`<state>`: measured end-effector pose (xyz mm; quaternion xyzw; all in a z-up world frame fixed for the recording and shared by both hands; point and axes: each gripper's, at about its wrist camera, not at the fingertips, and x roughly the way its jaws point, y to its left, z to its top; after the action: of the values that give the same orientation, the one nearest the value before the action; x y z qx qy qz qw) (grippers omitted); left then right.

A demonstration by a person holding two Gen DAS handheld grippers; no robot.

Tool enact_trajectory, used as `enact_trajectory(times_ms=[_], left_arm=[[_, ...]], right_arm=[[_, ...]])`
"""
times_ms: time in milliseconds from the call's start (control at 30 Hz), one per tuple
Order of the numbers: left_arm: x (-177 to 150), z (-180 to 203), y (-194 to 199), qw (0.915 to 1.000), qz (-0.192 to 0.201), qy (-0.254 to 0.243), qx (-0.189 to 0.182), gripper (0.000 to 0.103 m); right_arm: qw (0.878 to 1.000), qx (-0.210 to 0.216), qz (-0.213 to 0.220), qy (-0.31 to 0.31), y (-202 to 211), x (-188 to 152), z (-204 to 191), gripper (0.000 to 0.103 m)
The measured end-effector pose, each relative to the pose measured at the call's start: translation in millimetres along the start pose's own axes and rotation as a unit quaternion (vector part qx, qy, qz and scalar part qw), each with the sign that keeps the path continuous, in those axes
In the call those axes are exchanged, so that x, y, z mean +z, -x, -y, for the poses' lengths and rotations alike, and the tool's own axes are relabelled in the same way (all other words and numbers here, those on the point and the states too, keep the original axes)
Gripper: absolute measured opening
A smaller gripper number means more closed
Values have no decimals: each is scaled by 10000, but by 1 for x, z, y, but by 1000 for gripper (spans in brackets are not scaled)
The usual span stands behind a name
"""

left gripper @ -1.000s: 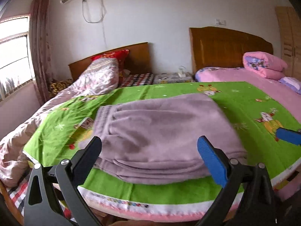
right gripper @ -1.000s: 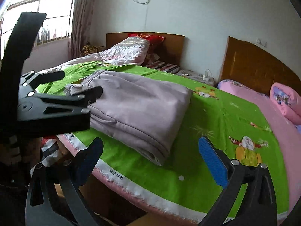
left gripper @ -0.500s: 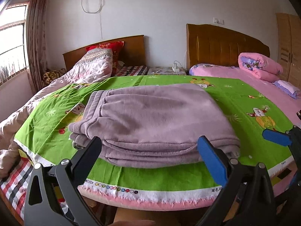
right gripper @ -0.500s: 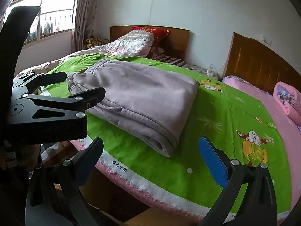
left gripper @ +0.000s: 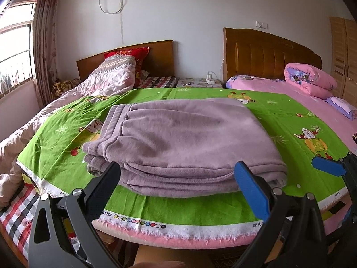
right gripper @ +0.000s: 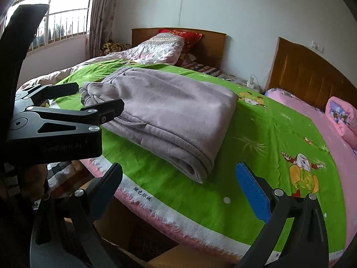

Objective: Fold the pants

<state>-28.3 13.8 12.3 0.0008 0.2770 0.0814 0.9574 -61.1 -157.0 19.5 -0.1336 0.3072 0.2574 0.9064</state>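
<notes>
The folded mauve fleece pants (left gripper: 185, 143) lie in a stacked rectangle at the centre of the left wrist frame, resting on the bright green cartoon-print bedsheet (left gripper: 290, 120) near its white-fringed lower edge. The left gripper (left gripper: 178, 185) sits at the bottom of its frame with its black and blue fingers spread wide apart, holding nothing and placed just in front of the near folded edge. The right gripper (right gripper: 178, 189) is likewise released and empty at the bottom of its own frame, apart from the pants (right gripper: 165, 111), which occupy the centre-left there, with the left gripper (right gripper: 89, 98) visible at the left edge.
</notes>
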Motion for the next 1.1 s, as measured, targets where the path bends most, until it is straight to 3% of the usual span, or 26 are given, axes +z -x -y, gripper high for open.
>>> enact_trajectory(times_ms=[1100], left_arm=[[-4,-4,-5,9999,-126,91,50,102]], right_arm=[[10000,23,-24,-36,-1,-4,1,98]])
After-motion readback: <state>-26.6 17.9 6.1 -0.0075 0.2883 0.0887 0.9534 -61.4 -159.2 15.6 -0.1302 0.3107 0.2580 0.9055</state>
